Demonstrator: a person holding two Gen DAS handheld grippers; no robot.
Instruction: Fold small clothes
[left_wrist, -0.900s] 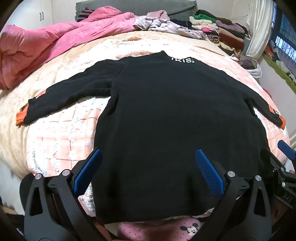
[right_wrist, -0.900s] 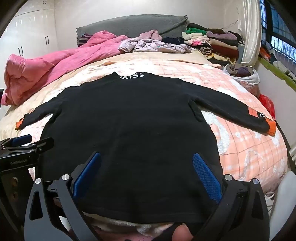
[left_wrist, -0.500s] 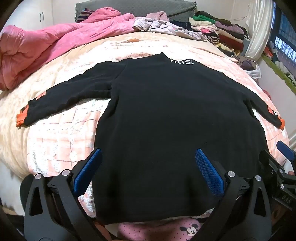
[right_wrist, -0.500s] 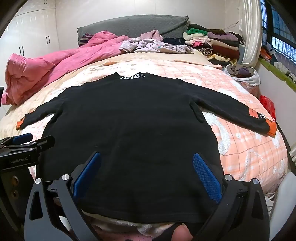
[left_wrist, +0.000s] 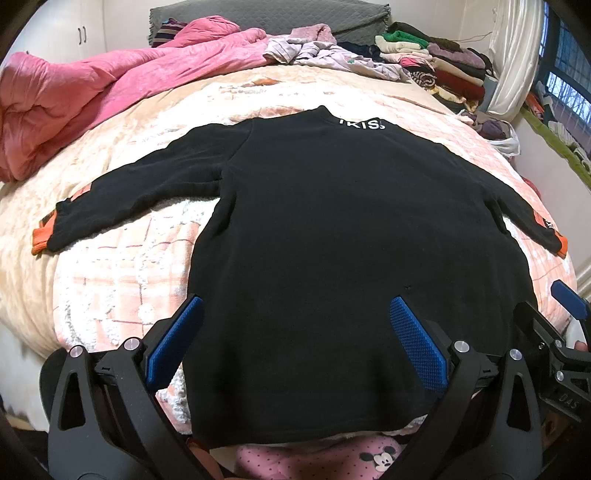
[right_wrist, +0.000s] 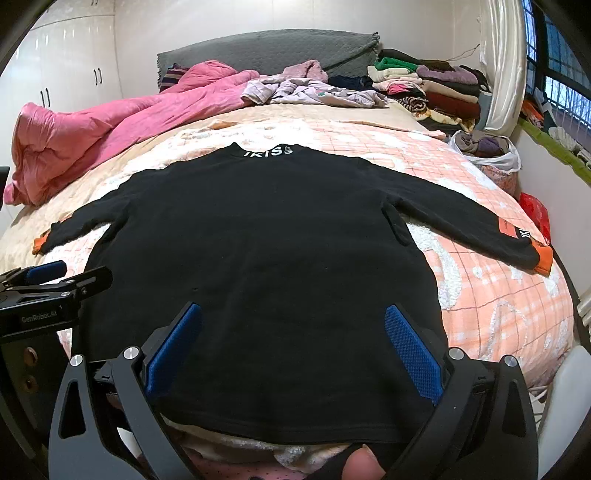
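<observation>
A black long-sleeved top (left_wrist: 343, 236) with orange cuffs and white collar lettering lies flat on the bed, sleeves spread to both sides; it also shows in the right wrist view (right_wrist: 266, 251). My left gripper (left_wrist: 295, 317) is open and empty above the hem's left half. My right gripper (right_wrist: 291, 325) is open and empty above the hem's right half. Each gripper shows at the edge of the other's view: the right gripper (left_wrist: 554, 332) and the left gripper (right_wrist: 44, 291).
The bed has a peach checked blanket (right_wrist: 491, 295). A pink duvet (left_wrist: 85, 99) is bunched at the far left. Loose clothes (right_wrist: 314, 92) and a stack of folded clothes (right_wrist: 432, 85) lie at the headboard. A bag of clothes (right_wrist: 484, 147) sits at the right edge.
Both grippers have pulled back and risen slightly, so the top sits a little lower in both views. The top has not moved and both grippers stay open.
</observation>
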